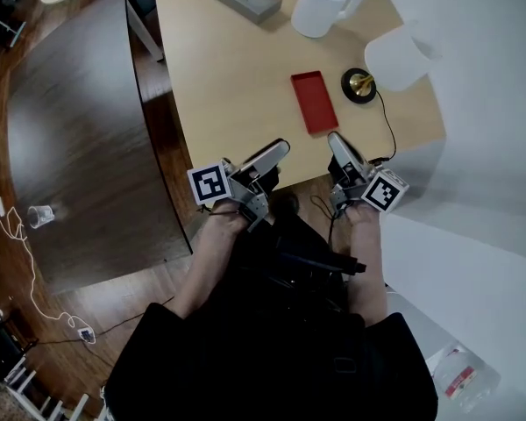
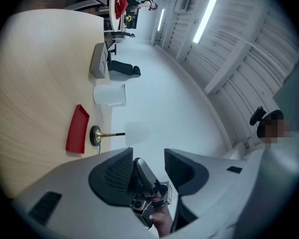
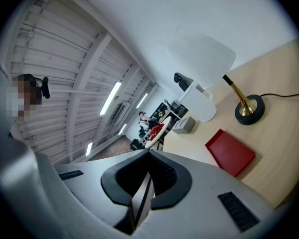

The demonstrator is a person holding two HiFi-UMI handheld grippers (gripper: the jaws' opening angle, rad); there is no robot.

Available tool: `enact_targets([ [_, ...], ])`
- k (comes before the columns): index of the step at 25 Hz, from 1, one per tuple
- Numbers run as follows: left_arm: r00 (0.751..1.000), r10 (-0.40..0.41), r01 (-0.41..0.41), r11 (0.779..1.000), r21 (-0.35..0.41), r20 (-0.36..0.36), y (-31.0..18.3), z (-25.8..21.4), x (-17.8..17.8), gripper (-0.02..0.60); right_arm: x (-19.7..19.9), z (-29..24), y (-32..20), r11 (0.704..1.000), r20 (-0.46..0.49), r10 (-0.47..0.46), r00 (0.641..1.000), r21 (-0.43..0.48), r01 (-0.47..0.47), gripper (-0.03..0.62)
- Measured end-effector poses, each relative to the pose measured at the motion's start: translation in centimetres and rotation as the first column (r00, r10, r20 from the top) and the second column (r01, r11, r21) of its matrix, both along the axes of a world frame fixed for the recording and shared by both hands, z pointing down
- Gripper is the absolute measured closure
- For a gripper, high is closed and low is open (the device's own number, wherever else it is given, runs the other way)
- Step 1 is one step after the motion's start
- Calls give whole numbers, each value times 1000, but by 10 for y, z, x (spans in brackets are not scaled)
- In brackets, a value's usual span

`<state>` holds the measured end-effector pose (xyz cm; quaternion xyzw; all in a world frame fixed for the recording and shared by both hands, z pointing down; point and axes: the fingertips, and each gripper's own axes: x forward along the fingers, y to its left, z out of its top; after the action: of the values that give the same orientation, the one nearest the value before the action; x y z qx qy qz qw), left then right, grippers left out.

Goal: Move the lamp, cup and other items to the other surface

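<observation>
Head view, left tongs [image 1: 276, 153] open, right tongs [image 1: 337, 140] closed, both empty, lamp [image 1: 396, 58], cup [image 1: 323, 3], red tray [image 1: 314, 102] on counter [image 1: 219, 68]

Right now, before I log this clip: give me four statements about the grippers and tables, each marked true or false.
1. The right gripper is shut and empty. True.
2. The left gripper grips the red tray. False: its jaws stand apart, empty; the tray lies on the light table.
3. The lamp stands on the dark table. False: it stands on the light table.
4. A clear cup sits on the dark table. True.
</observation>
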<state>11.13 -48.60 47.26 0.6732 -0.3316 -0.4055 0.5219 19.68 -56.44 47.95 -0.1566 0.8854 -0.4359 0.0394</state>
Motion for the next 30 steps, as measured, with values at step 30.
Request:
enact_targets([
  [30,982,-138,133,990,51,126,82,-40,127,371,117,-49,81,993,226,-121,966,17,120,572],
])
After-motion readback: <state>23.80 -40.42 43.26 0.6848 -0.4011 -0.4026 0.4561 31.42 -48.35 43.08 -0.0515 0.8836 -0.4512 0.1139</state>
